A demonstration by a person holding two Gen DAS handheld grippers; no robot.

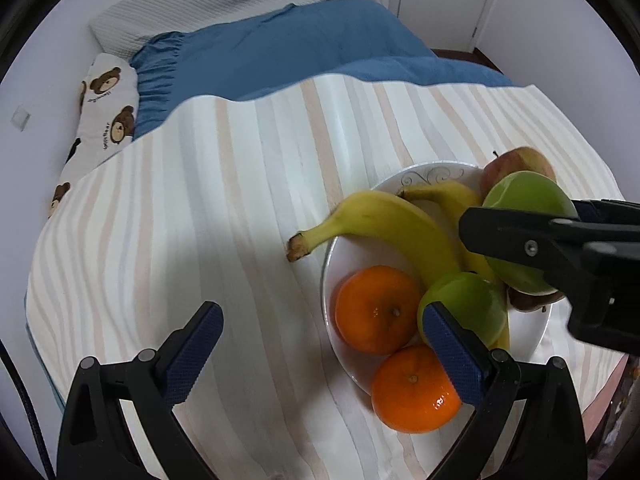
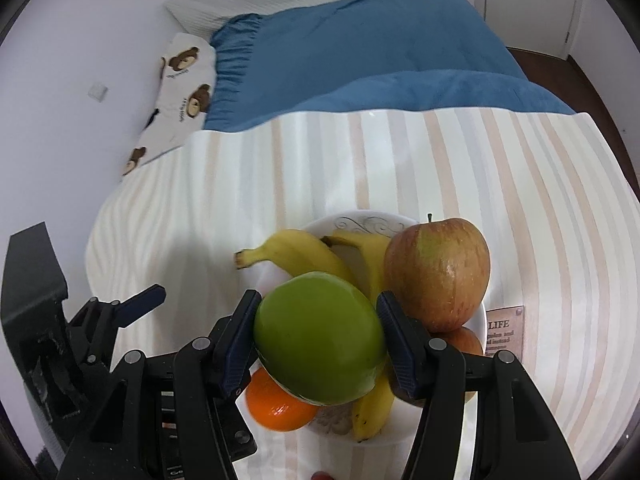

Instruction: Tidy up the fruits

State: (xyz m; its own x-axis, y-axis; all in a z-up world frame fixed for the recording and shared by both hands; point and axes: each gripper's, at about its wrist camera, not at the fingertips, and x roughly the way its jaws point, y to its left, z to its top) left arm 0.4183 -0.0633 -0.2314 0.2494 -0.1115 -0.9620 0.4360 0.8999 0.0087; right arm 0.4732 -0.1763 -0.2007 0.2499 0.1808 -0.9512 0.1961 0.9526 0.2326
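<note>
Small brown card (image 2: 505, 332) on the striped tabletop (image 2: 520, 200), just beside the plate (image 2: 478, 318): "LIFE" legible at top, lines under it too small/cut off to read. Bear-print pillow (image 2: 182, 92) on the bed: tiny script next to each bear, looks like "teddy bear" but blurred, not sure. Nothing else readable in either view.

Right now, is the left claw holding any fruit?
No, the left claw stands open over the striped cloth, with nothing between its pads.
</note>
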